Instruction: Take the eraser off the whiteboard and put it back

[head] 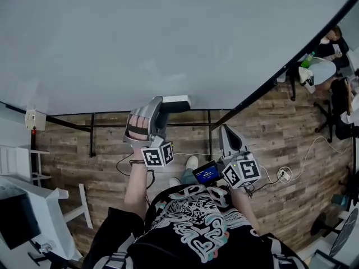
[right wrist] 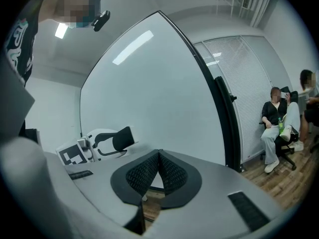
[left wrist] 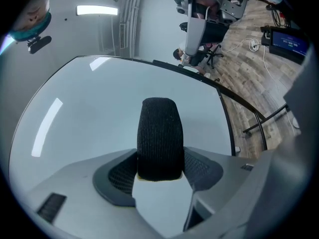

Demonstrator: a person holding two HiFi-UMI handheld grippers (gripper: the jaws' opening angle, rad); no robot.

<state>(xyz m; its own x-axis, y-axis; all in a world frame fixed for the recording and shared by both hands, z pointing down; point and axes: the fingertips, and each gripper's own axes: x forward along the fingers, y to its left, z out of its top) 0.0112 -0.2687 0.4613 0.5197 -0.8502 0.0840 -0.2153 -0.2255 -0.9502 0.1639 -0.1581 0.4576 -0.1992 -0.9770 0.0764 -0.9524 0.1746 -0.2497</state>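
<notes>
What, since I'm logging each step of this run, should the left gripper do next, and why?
Probably ease the left gripper toward the whiteboard until the eraser sits flat on it, then open. Its jaws are clamped on the eraser, which points at the board, though contact can't be told. The right gripper is shut and empty, so it has no part in this.
</notes>
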